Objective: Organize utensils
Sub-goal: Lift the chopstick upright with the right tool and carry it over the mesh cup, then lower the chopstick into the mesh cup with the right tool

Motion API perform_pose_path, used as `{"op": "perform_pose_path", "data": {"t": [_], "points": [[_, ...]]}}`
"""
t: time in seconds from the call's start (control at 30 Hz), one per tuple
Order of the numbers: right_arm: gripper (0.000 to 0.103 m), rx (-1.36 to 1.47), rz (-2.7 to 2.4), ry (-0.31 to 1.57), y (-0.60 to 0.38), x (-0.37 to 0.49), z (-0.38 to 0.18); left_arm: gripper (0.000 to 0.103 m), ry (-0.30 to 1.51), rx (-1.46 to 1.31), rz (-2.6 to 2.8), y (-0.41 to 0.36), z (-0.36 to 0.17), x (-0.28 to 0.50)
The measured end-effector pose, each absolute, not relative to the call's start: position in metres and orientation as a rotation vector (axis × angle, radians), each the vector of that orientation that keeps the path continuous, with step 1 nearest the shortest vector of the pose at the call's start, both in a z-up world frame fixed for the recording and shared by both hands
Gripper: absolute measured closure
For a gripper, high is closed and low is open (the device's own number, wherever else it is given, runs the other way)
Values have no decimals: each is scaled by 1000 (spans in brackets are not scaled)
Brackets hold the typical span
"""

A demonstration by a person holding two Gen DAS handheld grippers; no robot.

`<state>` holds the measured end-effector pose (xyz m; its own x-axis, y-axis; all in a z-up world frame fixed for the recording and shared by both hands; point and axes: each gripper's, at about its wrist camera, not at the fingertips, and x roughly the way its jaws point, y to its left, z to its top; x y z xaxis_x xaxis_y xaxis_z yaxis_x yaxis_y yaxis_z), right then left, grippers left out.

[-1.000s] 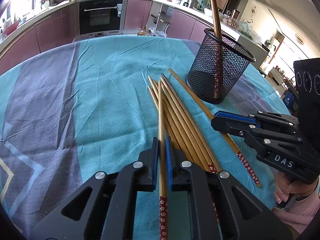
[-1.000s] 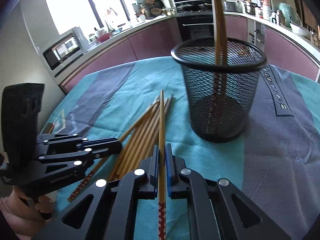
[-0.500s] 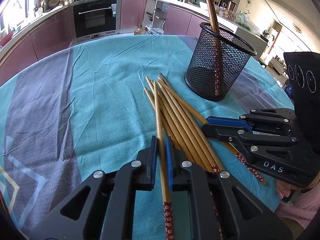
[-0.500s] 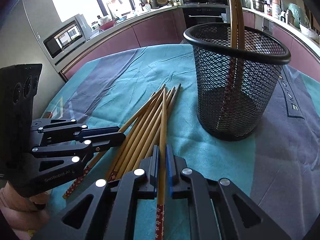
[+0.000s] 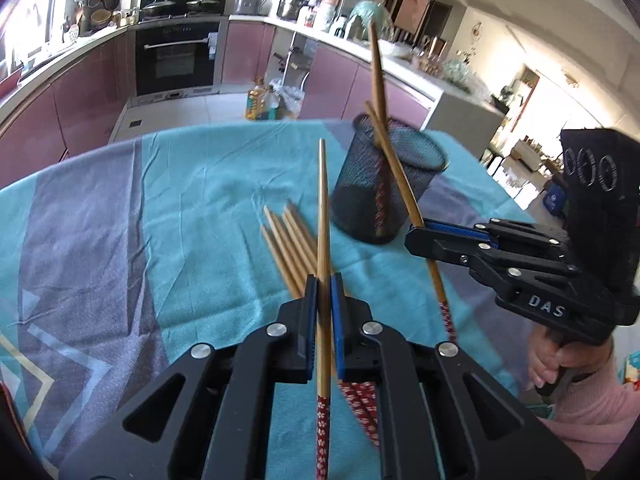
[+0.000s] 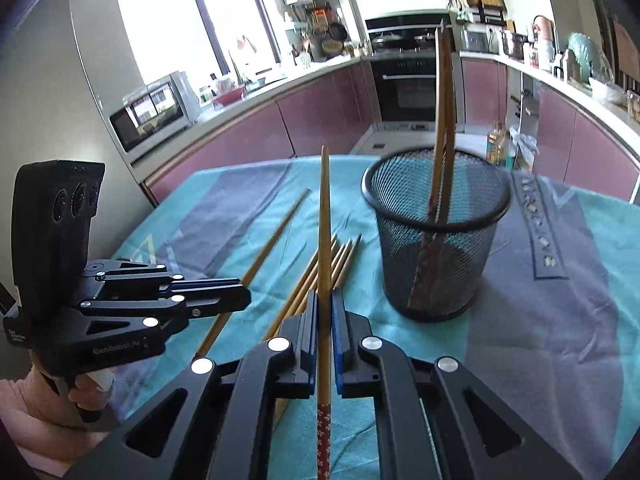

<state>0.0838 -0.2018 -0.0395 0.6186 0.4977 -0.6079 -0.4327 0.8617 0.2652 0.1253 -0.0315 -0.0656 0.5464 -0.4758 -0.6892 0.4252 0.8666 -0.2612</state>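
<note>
Chopsticks now ride lifted off the cloth: our left gripper (image 5: 324,286) pinches one chopstick (image 5: 322,216), our right gripper (image 6: 325,300) another (image 6: 325,220), near the mesh holder (image 6: 436,236); before, both lay low.

From my station both feeds look bright with daylight; the window (image 6: 192,24) on the right wrist feed is blown out to white, and the left wrist feed glares at its upper left corner and far right; fisheye bending curves the counter (image 6: 280,80) and darkens every corner; the mesh holder (image 6: 436,232) shows slight motion blur at its rim; shadows on the tablecloth (image 5: 180,208) stay soft.
</note>
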Motion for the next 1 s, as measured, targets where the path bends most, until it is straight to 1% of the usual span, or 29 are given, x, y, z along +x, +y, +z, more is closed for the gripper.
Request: {"op": "perform_pose_path", "data": {"t": [0.4,1.0], "points": [[97,166,541,565,-241,67,11,96,664,-138,-667,-23,5,101],[97,143,487,405,-259,99,73,96,493,-138,-666,-61,72,144]]}}
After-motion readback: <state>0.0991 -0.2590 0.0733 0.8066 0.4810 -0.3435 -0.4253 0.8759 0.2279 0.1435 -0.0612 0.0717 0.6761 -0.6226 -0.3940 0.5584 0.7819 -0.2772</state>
